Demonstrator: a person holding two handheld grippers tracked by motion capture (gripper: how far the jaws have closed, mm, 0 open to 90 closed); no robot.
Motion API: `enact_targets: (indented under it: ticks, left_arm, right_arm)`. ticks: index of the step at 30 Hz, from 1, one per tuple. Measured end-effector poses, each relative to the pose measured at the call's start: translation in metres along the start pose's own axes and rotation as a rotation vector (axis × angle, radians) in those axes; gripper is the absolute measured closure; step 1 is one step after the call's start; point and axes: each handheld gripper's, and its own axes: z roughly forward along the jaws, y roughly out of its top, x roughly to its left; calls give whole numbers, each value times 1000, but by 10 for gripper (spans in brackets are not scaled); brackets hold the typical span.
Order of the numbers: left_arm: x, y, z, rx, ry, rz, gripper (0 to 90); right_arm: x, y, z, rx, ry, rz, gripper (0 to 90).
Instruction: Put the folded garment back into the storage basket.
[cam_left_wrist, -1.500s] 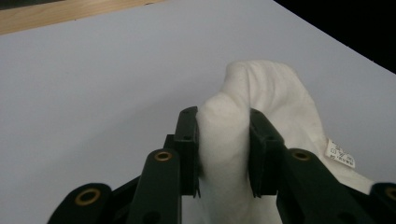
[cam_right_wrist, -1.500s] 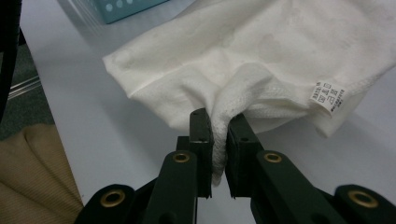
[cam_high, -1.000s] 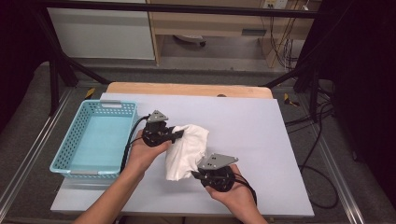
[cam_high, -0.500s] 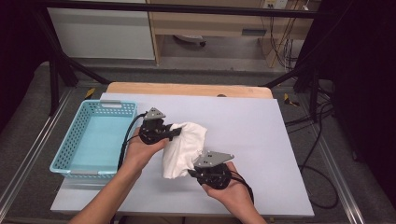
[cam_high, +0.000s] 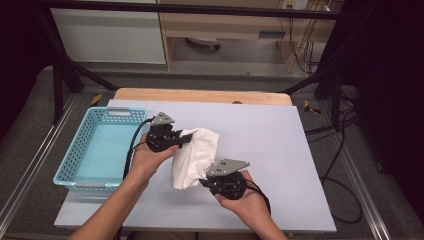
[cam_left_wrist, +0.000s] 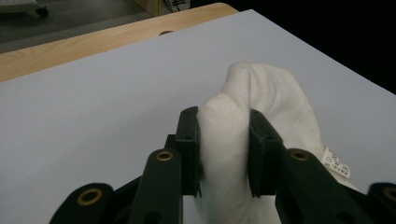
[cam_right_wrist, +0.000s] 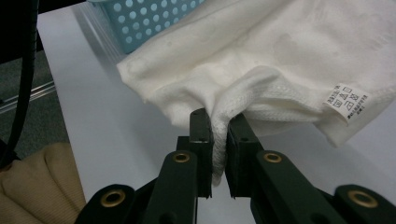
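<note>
2 grippers, 1 cloth, 1 basket, 1 table.

Item 1: white cloth (cam_high: 196, 155), bunched and folded, lying near the middle of the table (cam_high: 280, 150), just right of the basket. A small printed care label (cam_right_wrist: 345, 101) hangs from its hem in the right gripper view; the same label appears at the cloth's right edge in the left gripper view.

Item 2: left gripper (cam_high: 176, 140), held in the person's left hand (cam_high: 145, 160) at the cloth's far left end. Its jaws pinch a thick fold of the cloth (cam_left_wrist: 224, 140), the fabric bulging up between the 2 pads.

Item 3: right gripper (cam_high: 212, 181), held in the person's right hand (cam_high: 240, 197) at the cloth's near end. Its jaws are pressed nearly together on a thin hemmed edge of the cloth (cam_right_wrist: 219, 135).

Item 4: light blue perforated basket (cam_high: 75, 165), at the left side of the table, apart from both grippers.

Item 5: table, pale grey top with a wooden strip along the far edge.
</note>
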Motion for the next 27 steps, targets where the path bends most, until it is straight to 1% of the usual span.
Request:
enact_targets:
  ticks: [7,13,14,15,27]
  left_arm:
    - [3,2,-6,-10,3,-4,700]
    - [8,4,-12,-16,6,-10,700]
    - [9,4,-13,-20,13,-4,700]
    - [9,5,-14,-18,7,-10,700]
    - [18,10,-25,-34,17,-11,700]
  right_arm:
    - [0,7,1,-1,11,-5,831]
    - [-1,12,4,-5,19,0,831]
    - [-1,13,4,-5,19,-1,831]
    - [-1,14,5,-6,20,-2,830]
    - [0,28,11,-8,32,-14,831]
